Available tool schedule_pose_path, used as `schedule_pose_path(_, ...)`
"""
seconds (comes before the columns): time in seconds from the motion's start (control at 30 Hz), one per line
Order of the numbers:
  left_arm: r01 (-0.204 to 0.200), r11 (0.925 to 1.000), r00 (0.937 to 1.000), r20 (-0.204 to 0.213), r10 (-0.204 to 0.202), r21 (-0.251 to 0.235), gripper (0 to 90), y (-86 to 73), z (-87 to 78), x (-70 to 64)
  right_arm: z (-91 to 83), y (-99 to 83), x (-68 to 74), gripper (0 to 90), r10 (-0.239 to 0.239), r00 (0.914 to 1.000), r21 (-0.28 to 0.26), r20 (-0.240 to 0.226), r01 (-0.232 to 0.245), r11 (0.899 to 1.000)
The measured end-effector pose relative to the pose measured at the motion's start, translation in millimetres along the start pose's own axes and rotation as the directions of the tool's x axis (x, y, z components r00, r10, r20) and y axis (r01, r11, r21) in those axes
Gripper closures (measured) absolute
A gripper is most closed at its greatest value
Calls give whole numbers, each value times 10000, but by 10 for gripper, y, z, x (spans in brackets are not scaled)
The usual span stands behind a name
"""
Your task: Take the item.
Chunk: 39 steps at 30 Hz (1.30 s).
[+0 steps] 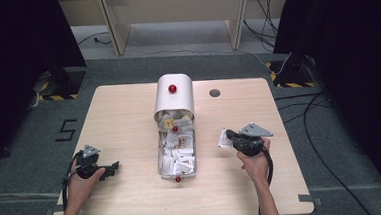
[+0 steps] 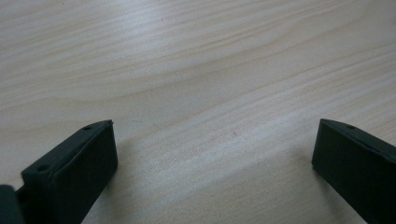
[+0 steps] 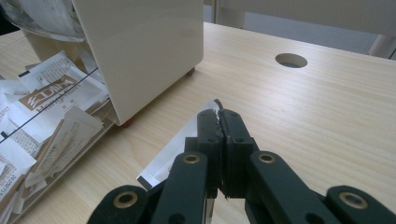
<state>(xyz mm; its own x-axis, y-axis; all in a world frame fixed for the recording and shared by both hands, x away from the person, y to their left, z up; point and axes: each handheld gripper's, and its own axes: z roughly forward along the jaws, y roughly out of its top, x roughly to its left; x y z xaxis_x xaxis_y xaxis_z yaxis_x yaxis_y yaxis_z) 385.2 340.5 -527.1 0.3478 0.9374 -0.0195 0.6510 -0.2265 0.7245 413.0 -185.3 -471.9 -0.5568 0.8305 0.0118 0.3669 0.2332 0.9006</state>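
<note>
A cream box (image 1: 174, 96) with a red knob stands at the table's middle, and its clear drawer (image 1: 176, 153) is pulled out toward me, full of white paper packets (image 3: 44, 98). My right gripper (image 1: 229, 136) sits just right of the drawer, shut on a white packet (image 3: 175, 151) held a little above the table. In the right gripper view the jaws press together on the packet's edge, with the box's side (image 3: 140, 51) close at the left. My left gripper (image 1: 113, 167) rests low at the table's front left, open, with bare wood between its fingers (image 2: 77, 170).
A round cable hole (image 1: 214, 92) is in the table (image 1: 128, 111) behind the right gripper. Black curtains hang at both sides, and cables lie on the floor at the right. Bare wood lies left of the drawer and along the front edge.
</note>
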Motion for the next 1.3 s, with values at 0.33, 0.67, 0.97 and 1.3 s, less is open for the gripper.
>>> schedule_pose_path(0.33,0,10000,10000,2,0,2,0,0,0,0,79,-30,43,884,-101,9999,246,-89,103,9996)
schedule_pose_path(0.67,-5,10000,10000,-2,5,8,0,0,-1,0,160,-75,57,884,-97,9999,494,-111,102,9987)
schedule_pose_path(0.97,-7,10000,10000,1,7,9,0,0,-1,0,220,-121,67,883,-160,9998,771,-111,168,9969)
schedule_pose_path(1.3,-7,10000,10000,-1,7,14,0,0,-1,1,254,-154,57,881,-114,9999,938,-96,123,9955)
